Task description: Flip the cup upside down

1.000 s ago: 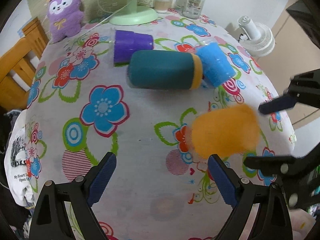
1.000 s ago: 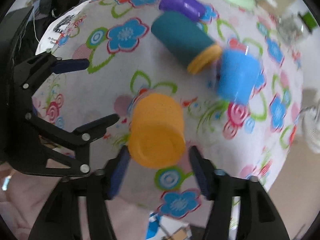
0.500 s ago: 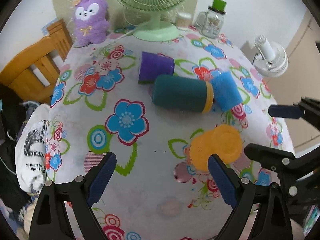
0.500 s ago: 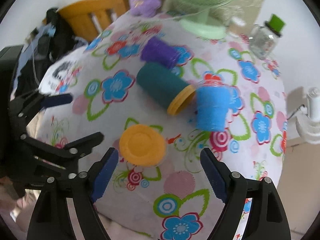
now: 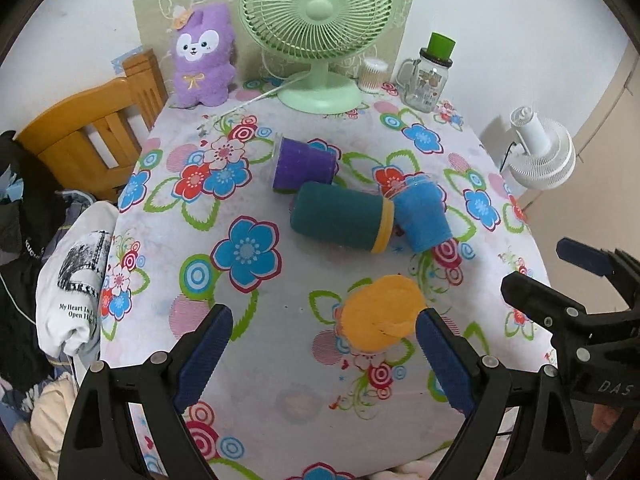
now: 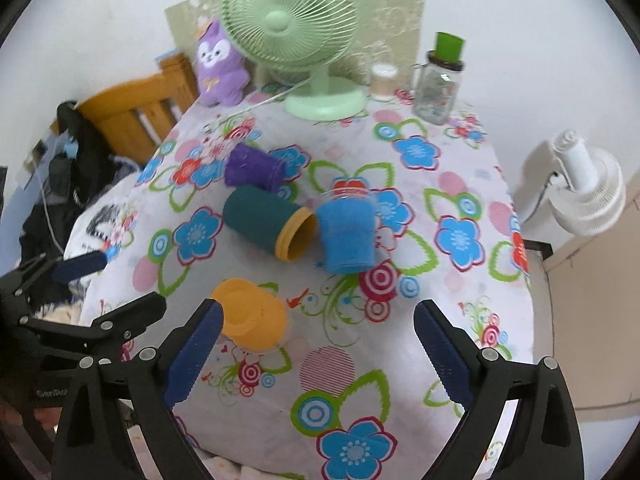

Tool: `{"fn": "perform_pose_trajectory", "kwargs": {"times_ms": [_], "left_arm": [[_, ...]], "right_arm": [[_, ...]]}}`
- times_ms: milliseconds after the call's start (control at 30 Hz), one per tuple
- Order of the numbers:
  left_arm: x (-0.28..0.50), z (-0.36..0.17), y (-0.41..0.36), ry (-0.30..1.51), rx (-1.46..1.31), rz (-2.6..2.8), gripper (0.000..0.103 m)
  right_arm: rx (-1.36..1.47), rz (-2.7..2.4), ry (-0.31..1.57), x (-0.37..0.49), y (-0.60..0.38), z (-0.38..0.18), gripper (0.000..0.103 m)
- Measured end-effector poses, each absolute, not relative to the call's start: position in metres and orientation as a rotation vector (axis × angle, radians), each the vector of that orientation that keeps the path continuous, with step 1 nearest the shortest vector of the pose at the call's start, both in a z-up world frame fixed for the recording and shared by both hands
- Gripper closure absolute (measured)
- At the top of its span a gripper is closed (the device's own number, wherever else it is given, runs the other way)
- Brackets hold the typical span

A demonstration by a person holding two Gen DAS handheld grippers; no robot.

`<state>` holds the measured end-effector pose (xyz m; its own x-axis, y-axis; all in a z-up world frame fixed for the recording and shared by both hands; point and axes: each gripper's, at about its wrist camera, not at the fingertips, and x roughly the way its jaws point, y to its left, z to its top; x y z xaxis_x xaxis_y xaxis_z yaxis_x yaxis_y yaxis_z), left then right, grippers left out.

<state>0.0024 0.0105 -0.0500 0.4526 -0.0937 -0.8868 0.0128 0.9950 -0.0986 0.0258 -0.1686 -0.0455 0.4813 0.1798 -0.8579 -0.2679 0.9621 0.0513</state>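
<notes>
An orange cup [image 5: 380,312] stands upside down, base up, near the table's front edge; it also shows in the right wrist view [image 6: 252,314]. A teal cup with a yellow rim [image 5: 340,220] [image 6: 266,222], a blue cup [image 5: 422,216] [image 6: 348,236] and a purple cup [image 5: 304,164] [image 6: 252,166] lie on their sides further back. My left gripper [image 5: 322,350] is open and empty above the front edge, left of the orange cup. My right gripper [image 6: 316,350] is open and empty, held back to the right of the orange cup.
The flowered tablecloth [image 5: 248,252] covers a small table. A green fan [image 5: 318,32], a purple plush toy [image 5: 204,60], a glass jar with a green lid [image 5: 430,74] and a small jar stand at the back. A wooden chair [image 5: 92,136] is at left, a white fan [image 5: 540,152] at right.
The right gripper, which was closed around the orange cup a second ago, has opened and left it standing base up. Both grippers have drawn back and up from the table.
</notes>
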Motion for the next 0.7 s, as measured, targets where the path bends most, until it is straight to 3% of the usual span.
{"fn": "perform_pose_trajectory", "kwargs": {"times_ms": [700], "left_arm": [[-0.023,-0.035,0.007,1.054,-0.127,0.014,0.009]], "right_arm": [[-0.033,0.128,0.961,-0.011,-0.181,-0.03,0.005]]}}
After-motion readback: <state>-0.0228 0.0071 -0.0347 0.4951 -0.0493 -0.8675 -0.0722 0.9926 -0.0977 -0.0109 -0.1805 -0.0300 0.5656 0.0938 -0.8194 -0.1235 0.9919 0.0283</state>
